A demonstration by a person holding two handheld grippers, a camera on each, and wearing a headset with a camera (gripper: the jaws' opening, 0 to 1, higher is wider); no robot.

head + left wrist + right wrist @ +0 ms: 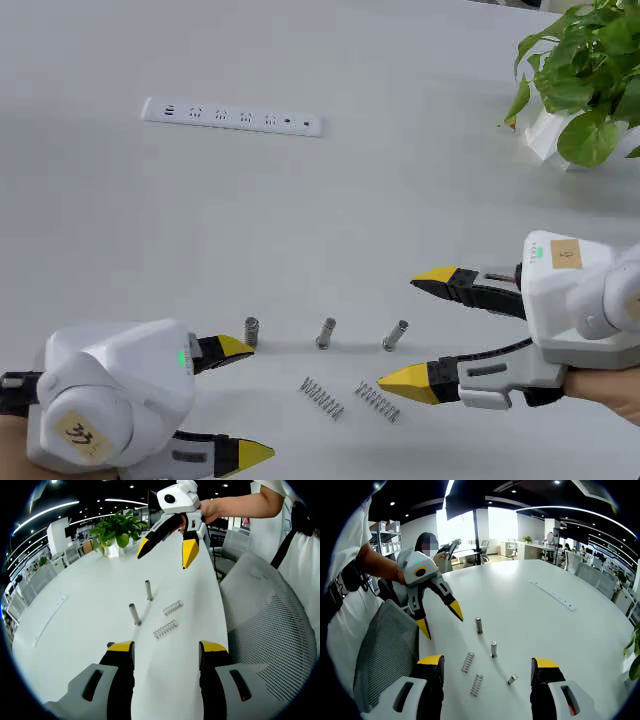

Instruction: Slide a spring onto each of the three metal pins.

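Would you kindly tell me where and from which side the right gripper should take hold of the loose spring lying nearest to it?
Probably mid-length on the spring, pinched lightly across its coils. It lies flat and slanted on the table, apart from the other spring, so the open right gripper should come down from above, jaws square to its axis, leaving both ends free.

Left gripper [247, 400] and right gripper [402, 332] hover with fingers spread wide.
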